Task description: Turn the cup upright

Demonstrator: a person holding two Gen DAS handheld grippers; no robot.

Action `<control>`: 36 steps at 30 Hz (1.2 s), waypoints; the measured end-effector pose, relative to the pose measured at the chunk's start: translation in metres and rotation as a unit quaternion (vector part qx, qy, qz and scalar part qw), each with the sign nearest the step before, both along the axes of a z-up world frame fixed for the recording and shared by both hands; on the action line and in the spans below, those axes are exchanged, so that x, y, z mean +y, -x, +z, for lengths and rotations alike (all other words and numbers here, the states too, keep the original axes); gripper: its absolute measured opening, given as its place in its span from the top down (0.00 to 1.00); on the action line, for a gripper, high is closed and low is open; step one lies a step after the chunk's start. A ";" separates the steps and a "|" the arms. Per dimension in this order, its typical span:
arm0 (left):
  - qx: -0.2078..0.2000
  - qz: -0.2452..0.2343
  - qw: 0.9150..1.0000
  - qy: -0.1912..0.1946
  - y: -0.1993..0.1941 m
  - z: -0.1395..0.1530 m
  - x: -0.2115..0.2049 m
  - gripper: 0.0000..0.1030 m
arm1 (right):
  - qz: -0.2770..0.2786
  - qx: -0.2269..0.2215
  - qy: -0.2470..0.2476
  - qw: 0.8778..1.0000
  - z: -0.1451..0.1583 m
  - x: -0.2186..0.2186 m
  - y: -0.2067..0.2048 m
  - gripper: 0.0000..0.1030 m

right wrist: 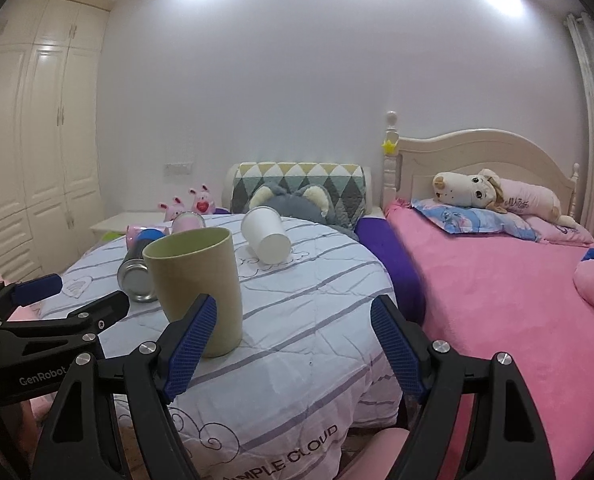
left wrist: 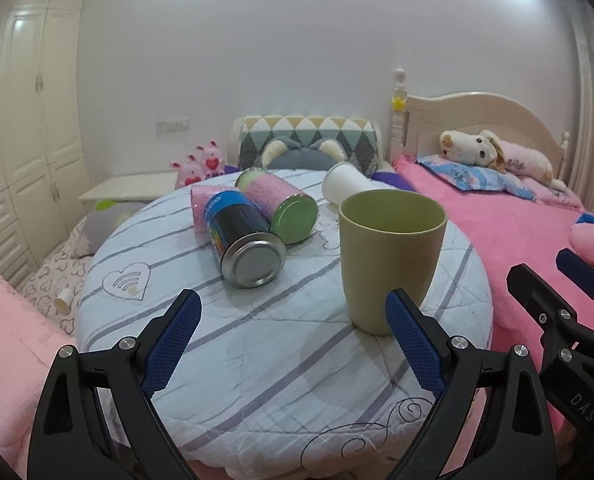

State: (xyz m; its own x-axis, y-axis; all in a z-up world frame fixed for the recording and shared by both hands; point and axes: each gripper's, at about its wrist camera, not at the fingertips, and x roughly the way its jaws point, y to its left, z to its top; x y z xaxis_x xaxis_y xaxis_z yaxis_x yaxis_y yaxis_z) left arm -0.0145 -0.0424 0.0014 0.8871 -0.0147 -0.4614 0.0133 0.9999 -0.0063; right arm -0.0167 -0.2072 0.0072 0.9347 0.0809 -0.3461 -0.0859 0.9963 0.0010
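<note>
A green cup [left wrist: 391, 256] stands upright, mouth up, on the round table [left wrist: 257, 360] with a striped cloth; it also shows in the right wrist view [right wrist: 197, 272]. My left gripper [left wrist: 293, 312] is open and empty, its right finger just in front of the cup. My right gripper [right wrist: 293, 320] is open and empty, its left finger just in front of the cup. A white paper cup [left wrist: 347, 188] lies on its side behind the green cup, also seen in the right wrist view [right wrist: 265, 238].
A blue can [left wrist: 243, 240], a pink-green can [left wrist: 281, 204] and a pink cup [left wrist: 201, 206] lie on their sides on the table's left half. A pink bed [right wrist: 497, 288] with plush toys is to the right. A wardrobe [left wrist: 21, 140] stands at the left.
</note>
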 end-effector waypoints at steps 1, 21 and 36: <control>-0.003 -0.002 1.000 -0.001 0.000 -0.001 0.000 0.08 | 0.001 -0.002 -0.005 1.000 -0.002 -0.001 0.001 0.21; -0.039 -0.026 0.999 -0.018 0.003 -0.013 -0.010 0.08 | 0.019 -0.015 -0.028 0.999 -0.018 -0.002 0.002 0.21; -0.045 -0.027 0.999 -0.013 0.006 -0.010 -0.010 0.08 | 0.021 -0.011 -0.029 0.999 -0.019 -0.002 0.003 0.21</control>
State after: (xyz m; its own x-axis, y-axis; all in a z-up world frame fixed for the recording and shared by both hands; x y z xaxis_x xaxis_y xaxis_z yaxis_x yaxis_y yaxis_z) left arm -0.0208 -0.0525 -0.0087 0.9229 -0.0535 -0.3812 0.0673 0.9975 0.0231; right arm -0.0198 -0.2090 -0.0123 0.9377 0.1390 -0.3184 -0.1274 0.9902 0.0572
